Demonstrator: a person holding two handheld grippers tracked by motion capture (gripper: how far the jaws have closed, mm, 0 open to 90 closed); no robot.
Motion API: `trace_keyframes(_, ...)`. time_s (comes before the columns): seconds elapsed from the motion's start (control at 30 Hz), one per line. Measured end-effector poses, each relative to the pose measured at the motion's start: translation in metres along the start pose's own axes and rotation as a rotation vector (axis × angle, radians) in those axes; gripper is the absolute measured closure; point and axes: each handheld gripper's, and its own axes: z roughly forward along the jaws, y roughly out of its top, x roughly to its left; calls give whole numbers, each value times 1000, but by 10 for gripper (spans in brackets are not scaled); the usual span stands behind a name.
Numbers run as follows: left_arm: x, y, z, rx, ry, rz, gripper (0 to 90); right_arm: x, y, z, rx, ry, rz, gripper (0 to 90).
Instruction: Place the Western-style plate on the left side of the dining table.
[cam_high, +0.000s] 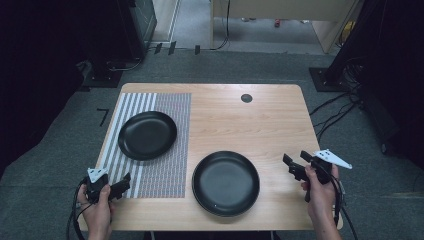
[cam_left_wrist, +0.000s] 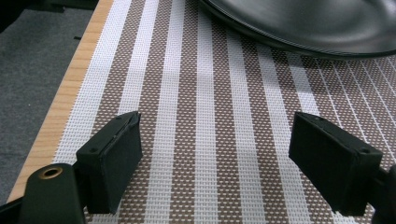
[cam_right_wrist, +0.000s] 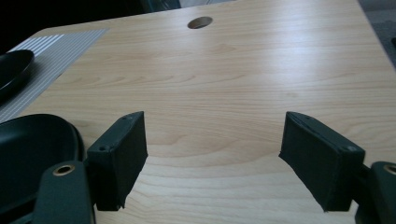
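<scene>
Both grippers gape empty, left gripper (cam_left_wrist: 215, 158) over striped mat (cam_left_wrist: 205, 116), right gripper (cam_right_wrist: 212, 158) over bare table (cam_right_wrist: 243, 74)

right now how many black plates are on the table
2. One black plate lies on the striped placemat at the left of the table. The other black plate rests on bare wood near the front edge, between the two grippers. Nothing seems to hide another.
</scene>
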Motion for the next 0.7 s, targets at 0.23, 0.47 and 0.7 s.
trace_keyframes(0.23,3,-1,-2,-1,5,1,171,-24,-4,-14,-13,-49,33,216)
trace_keyframes(0.47,5,-1,-3,-4,10,1,166,-45,-11,-27,-16,-76,51,208)
trace_keyframes(0.7,7,-2,-3,-6,16,1,162,-55,-21,-31,18,-80,29,188)
